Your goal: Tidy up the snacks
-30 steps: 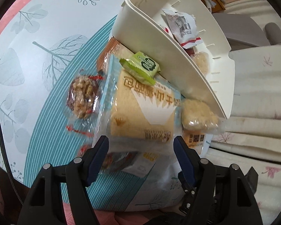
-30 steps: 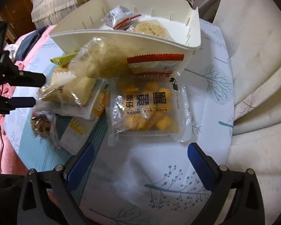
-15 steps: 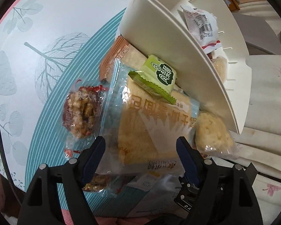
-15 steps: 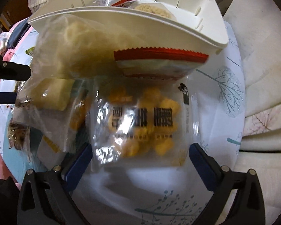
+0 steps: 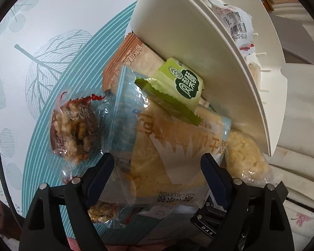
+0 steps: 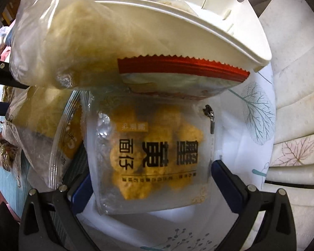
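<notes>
Early stage: basket holds few packs; most snacks lie on bench beside it. Left claw just widened, spread astride bread pack. Right claw spread around yellow pack; neither pinched.

One white plastic basket stands on one leaf-printed tablecloth. Beside it lie one large bread packet, one green sachet, one orange-brown wrapper, two nut-cluster packs, one puffed-rice cake, and one bag of yellow snacks. Inside the basket, one white wrapper shows clearly.
</notes>
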